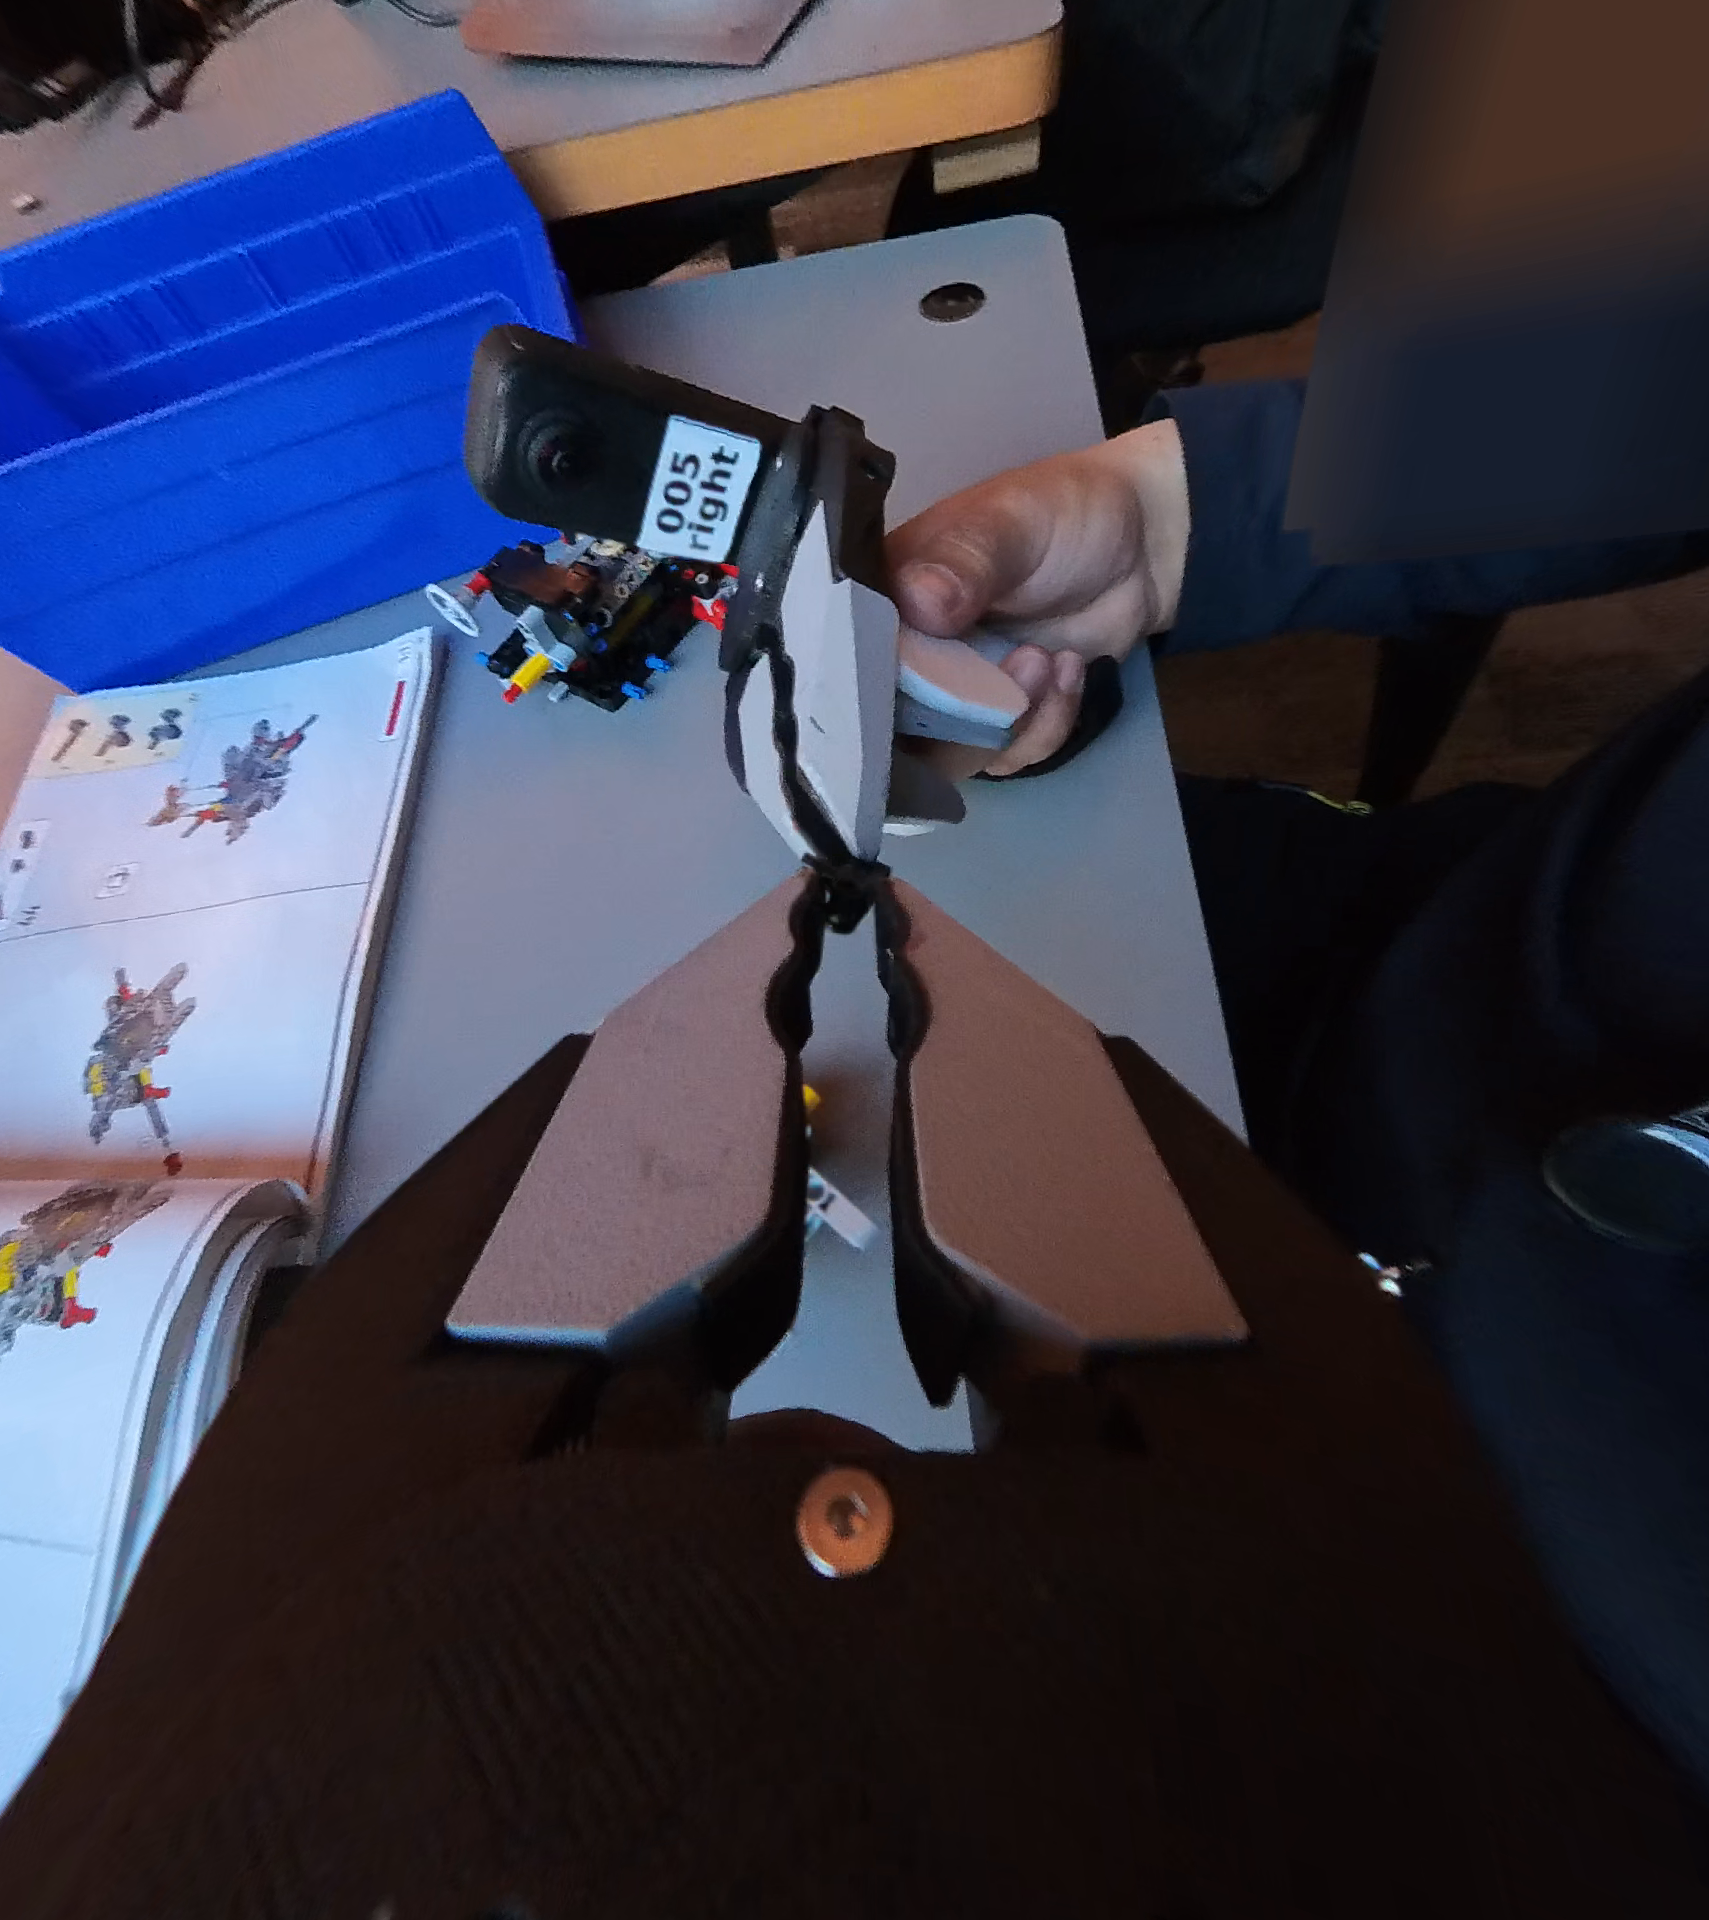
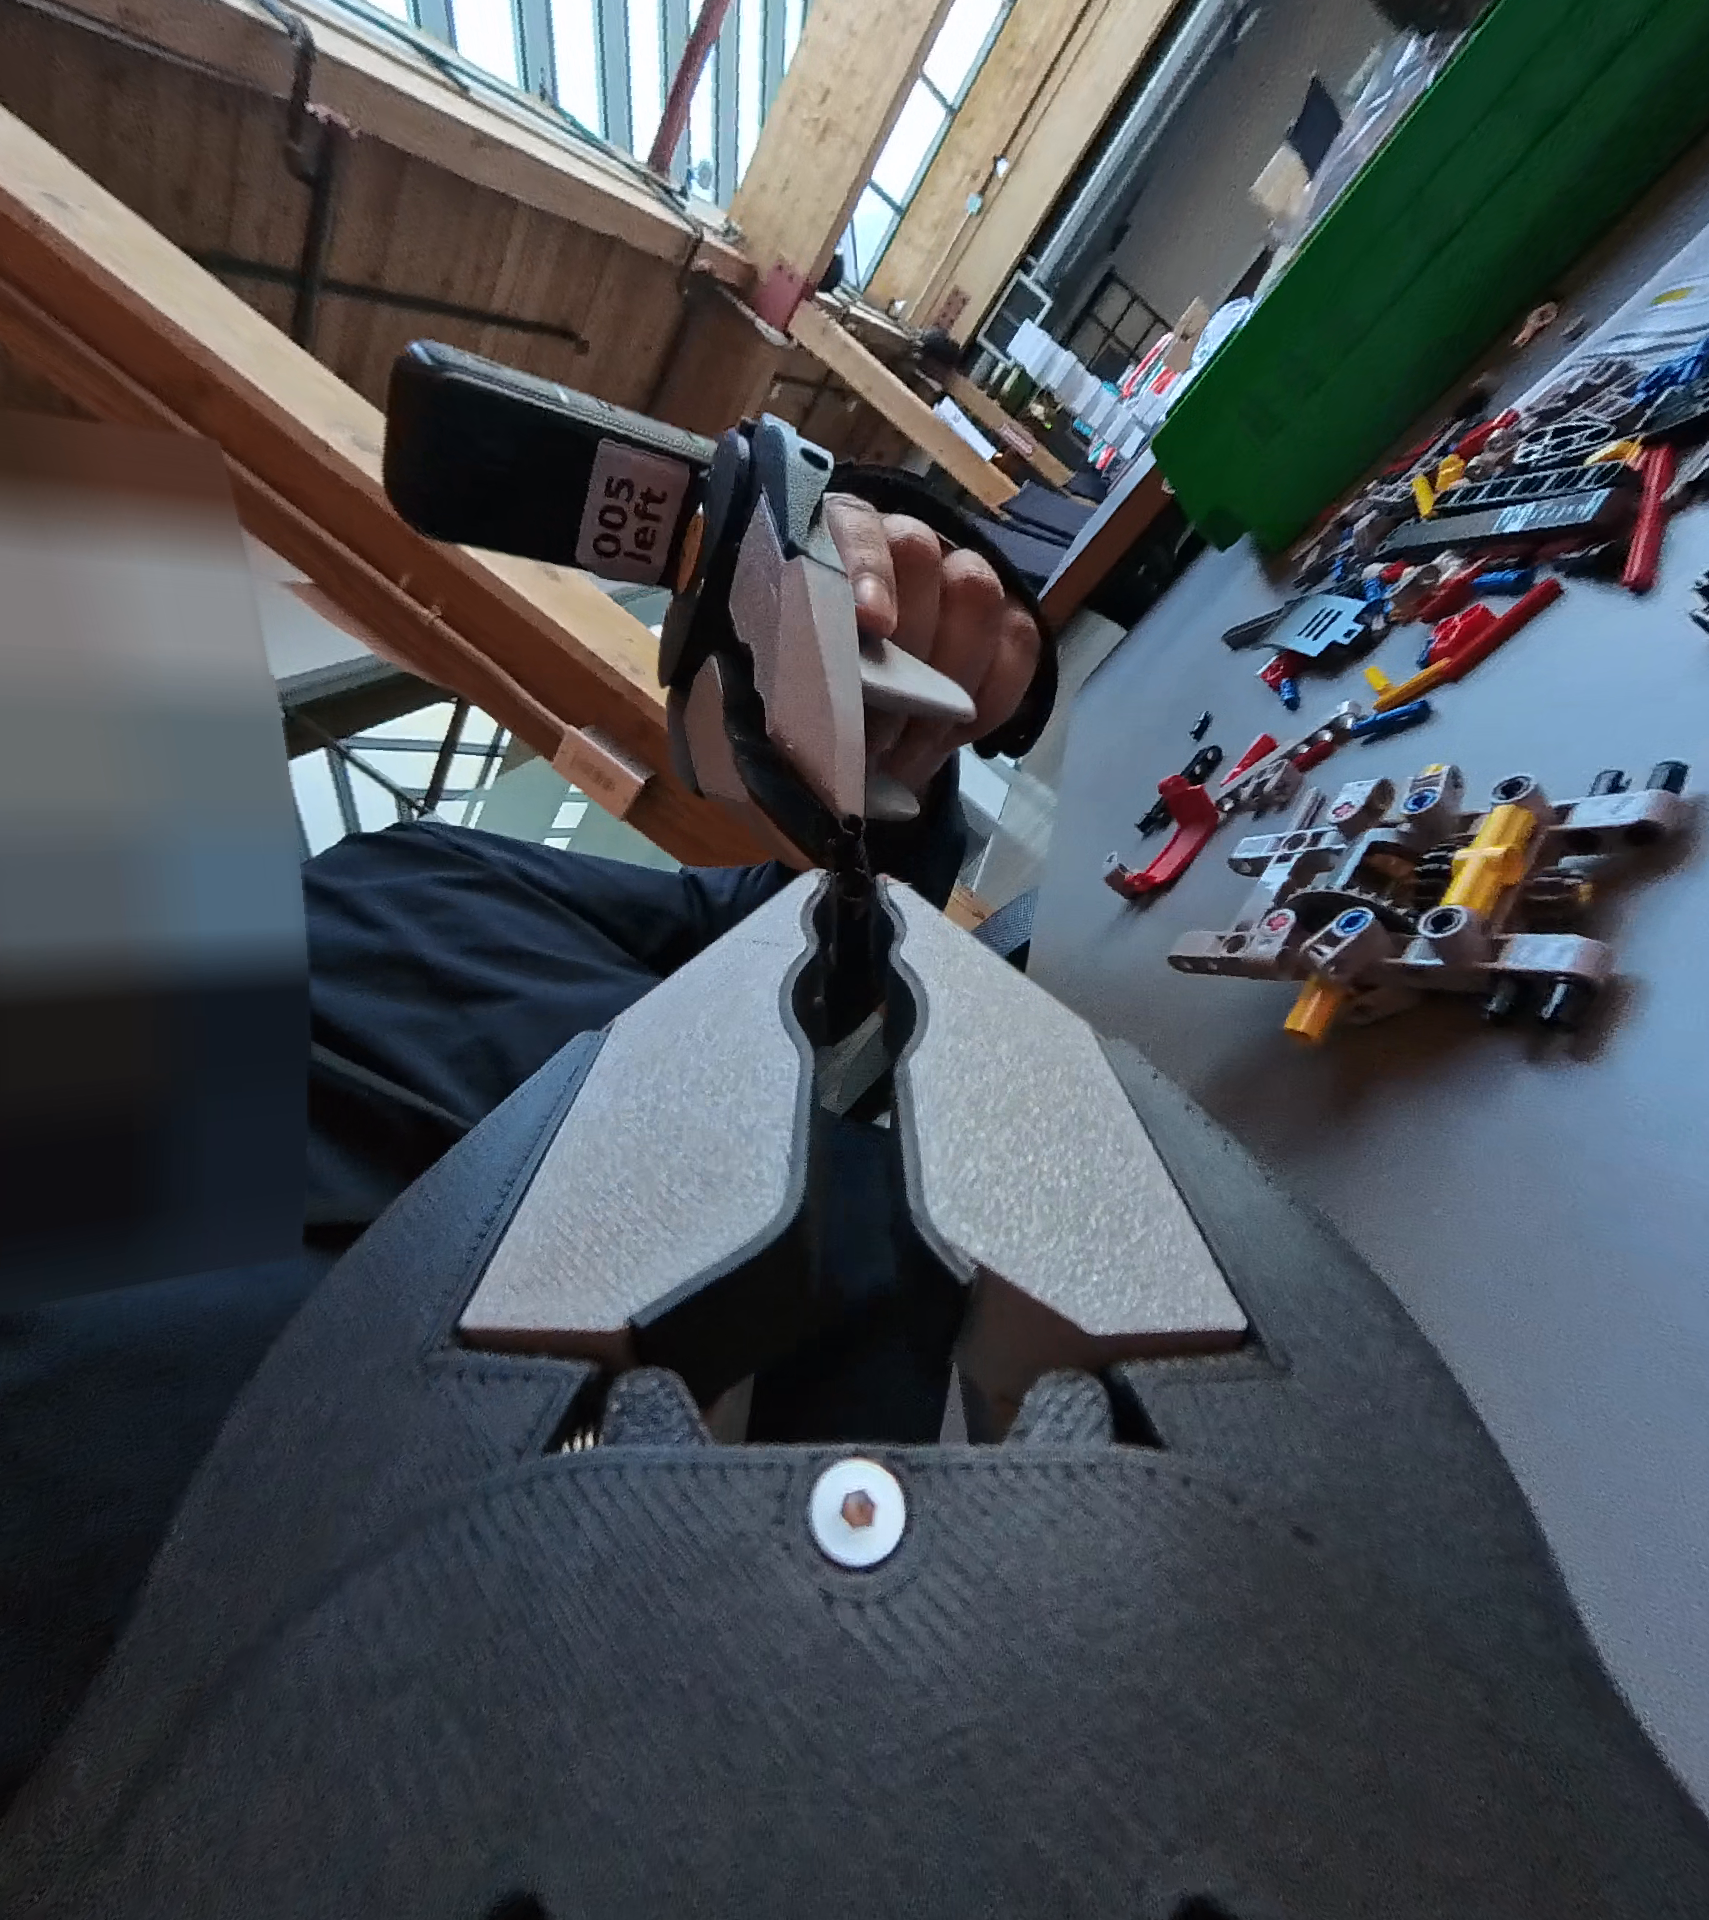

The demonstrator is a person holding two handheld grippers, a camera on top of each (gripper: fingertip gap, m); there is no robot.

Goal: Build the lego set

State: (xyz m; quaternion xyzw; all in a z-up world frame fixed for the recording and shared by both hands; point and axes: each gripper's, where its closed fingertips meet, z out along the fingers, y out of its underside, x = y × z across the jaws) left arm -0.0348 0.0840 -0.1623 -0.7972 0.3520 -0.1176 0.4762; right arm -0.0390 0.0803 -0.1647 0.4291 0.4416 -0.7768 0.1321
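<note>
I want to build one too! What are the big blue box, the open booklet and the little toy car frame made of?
Blue box: looks like hard plastic, smooth, with moulded ribs. Booklet: paper, slightly glossy, with pages curling at the fold. Toy car frame: seems to be plastic building pieces, grey beams with round holes and a shiny yellow rod. I can't be fully sure from looks alone.

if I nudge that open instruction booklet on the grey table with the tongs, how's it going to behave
The instruction booklet would probably slide flat; it looks thin and light. Its curled pages suggest it is floppy, so lifted by one edge it would likely sag.
</note>
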